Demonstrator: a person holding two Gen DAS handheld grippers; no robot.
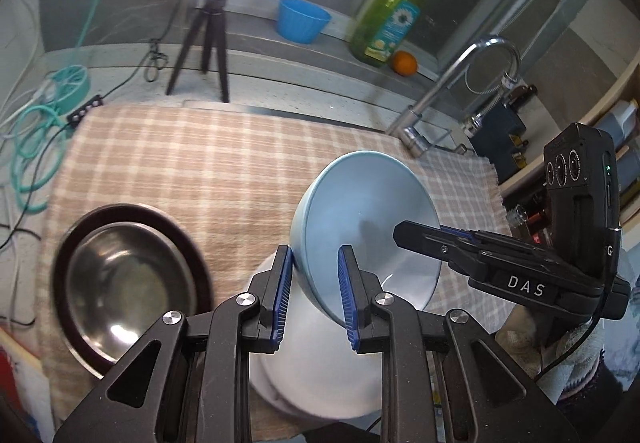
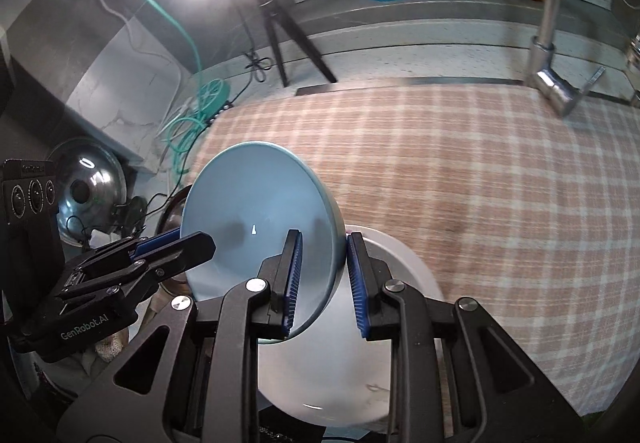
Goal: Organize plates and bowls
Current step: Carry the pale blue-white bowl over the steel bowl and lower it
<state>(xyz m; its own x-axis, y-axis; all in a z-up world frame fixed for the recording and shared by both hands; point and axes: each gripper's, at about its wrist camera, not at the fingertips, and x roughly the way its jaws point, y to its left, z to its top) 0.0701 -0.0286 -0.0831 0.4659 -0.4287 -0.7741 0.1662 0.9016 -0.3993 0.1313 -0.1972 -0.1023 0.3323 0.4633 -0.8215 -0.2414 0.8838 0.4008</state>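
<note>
A light blue bowl (image 1: 364, 227) is held tilted above a white plate (image 1: 316, 355) on the checked cloth. My left gripper (image 1: 314, 295) straddles the bowl's left rim, its jaws a little wider than the rim. My right gripper (image 2: 324, 283) straddles the opposite rim in the same way; it shows in the left wrist view (image 1: 420, 233) reaching over the bowl. The bowl (image 2: 260, 227) and white plate (image 2: 360, 347) also show in the right wrist view, with the left gripper (image 2: 176, 243) at the bowl's far rim. A steel bowl (image 1: 124, 283) sits in a dark plate (image 1: 64, 243) at left.
The checked cloth (image 1: 200, 163) covers the counter. A faucet (image 1: 452, 83) stands at the right. A tripod (image 1: 208, 39), blue tub (image 1: 302, 21), green soap bottle (image 1: 390, 23) and orange (image 1: 404, 63) line the back ledge. Cables (image 1: 36, 131) lie at left. A steel lid (image 2: 90, 179) is off the counter's left.
</note>
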